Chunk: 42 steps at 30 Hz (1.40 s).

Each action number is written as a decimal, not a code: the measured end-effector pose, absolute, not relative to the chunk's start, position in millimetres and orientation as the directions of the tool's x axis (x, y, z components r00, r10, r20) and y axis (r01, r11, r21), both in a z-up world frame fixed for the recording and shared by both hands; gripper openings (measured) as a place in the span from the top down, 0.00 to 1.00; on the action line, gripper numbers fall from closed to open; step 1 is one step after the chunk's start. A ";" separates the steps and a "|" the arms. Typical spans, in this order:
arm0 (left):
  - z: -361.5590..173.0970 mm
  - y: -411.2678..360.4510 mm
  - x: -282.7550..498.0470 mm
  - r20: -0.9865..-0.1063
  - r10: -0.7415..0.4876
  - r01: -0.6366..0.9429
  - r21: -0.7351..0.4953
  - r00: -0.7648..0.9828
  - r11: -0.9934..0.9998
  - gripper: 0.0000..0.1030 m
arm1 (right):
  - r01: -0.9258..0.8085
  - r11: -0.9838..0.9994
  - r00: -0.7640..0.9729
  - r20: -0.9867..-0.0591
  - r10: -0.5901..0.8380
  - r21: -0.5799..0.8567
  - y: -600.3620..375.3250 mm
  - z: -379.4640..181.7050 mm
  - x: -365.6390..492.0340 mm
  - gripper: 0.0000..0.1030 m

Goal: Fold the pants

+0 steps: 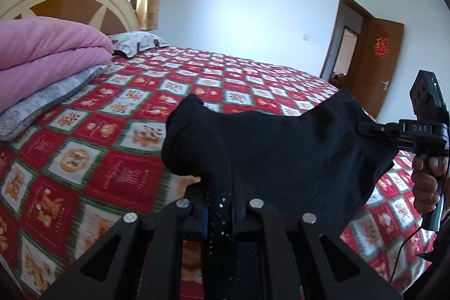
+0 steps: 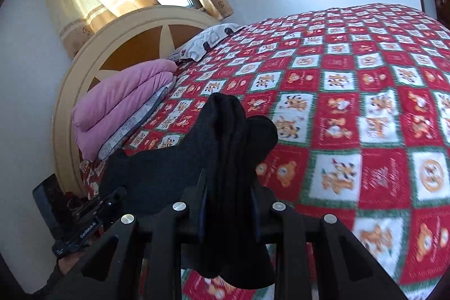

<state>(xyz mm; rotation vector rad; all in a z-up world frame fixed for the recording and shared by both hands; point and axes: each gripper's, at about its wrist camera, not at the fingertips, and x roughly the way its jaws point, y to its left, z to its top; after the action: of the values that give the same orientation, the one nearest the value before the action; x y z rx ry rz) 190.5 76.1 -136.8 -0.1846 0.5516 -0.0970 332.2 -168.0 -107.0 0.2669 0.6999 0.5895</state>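
Black pants (image 1: pixel 275 148) hang stretched in the air above the bed between both grippers. My left gripper (image 1: pixel 229 176) is shut on one end of the fabric, which drapes over its fingers. My right gripper (image 1: pixel 365 128) shows at the right of the left wrist view, shut on the other end. In the right wrist view the pants (image 2: pixel 225 148) bunch over my right gripper (image 2: pixel 229 182), shut on them, and the left gripper (image 2: pixel 118 193) shows at the lower left, pinching the fabric.
The bed has a red checked cartoon quilt (image 1: pixel 126 114) (image 2: pixel 351 103). A folded pink blanket (image 1: pixel 47 55) (image 2: pixel 123 100) on grey pillows and a patterned pillow (image 1: pixel 137 42) lie by the headboard (image 2: pixel 112 55). An open brown door (image 1: pixel 374 66) is at the far right.
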 end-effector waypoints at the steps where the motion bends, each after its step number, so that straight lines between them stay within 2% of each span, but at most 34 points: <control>1: -139.0 78.2 192.6 -0.518 -0.135 0.037 -0.195 0.845 0.980 0.89 | -0.415 0.807 0.605 -0.535 0.590 0.421 -161.5 -109.9 340.1 0.76; 14: -171.9 82.0 204.4 -0.583 -0.108 0.005 -0.175 0.806 0.984 0.88 | -0.373 0.821 0.549 -0.611 0.570 0.432 -148.3 -151.1 373.7 0.75; 17: -182.0 81.9 208.5 -0.611 -0.094 -0.009 -0.163 0.786 0.987 0.76 | -0.347 0.835 0.532 -0.644 0.550 0.427 -148.3 -162.4 380.8 0.73; 19: -188.3 83.9 209.9 -0.619 -0.089 -0.021 -0.167 0.780 0.986 0.65 | -0.300 0.844 0.513 -0.671 0.536 0.445 -152.9 -176.7 389.2 0.68; 20: -191.5 84.7 210.1 -0.624 -0.085 -0.028 -0.168 0.777 0.985 0.62 | -0.270 0.851 0.510 -0.682 0.523 0.451 -156.6 -184.5 393.1 0.62; 21: -192.9 85.3 209.4 -0.626 -0.069 -0.041 -0.159 0.777 0.986 0.52 | -0.246 0.853 0.505 -0.691 0.517 0.459 -159.8 -191.3 396.2 0.54; 22: -193.3 85.7 208.8 -0.627 -0.064 -0.046 -0.157 0.776 0.987 0.48 | -0.229 0.856 0.499 -0.699 0.512 0.464 -162.2 -196.7 398.2 0.51; 23: -193.6 86.8 207.8 -0.630 -0.062 -0.051 -0.158 0.774 0.986 0.45 | -0.218 0.856 0.499 -0.700 0.511 0.469 -165.0 -200.0 399.0 0.49; 25: -192.5 89.8 204.6 -0.638 -0.035 -0.075 -0.144 0.769 0.987 0.28 | -0.213 0.848 0.515 -0.682 0.519 0.485 -173.0 -200.4 396.2 0.48; 27: -190.1 93.5 199.9 -0.639 -0.012 -0.101 -0.139 0.769 0.985 0.22 | -0.199 0.860 0.550 -0.673 0.495 0.470 -180.2 -194.9 390.5 0.48; 32: -180.4 101.1 172.3 -0.624 -0.001 -0.138 -0.173 0.781 0.975 0.22 | -0.142 0.910 0.644 -0.662 0.383 0.389 -198.3 -172.6 364.6 0.48; 42: -147.5 92.6 121.7 -0.547 -0.006 -0.125 -0.202 0.837 0.971 0.22 | -0.177 0.937 0.728 -0.601 0.330 0.300 -186.3 -145.6 254.7 0.47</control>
<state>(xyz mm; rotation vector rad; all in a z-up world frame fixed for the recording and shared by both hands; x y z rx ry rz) 121.7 92.6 -147.5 -0.2347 0.5763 0.0636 254.7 -186.3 -145.6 0.2289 0.7024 0.2821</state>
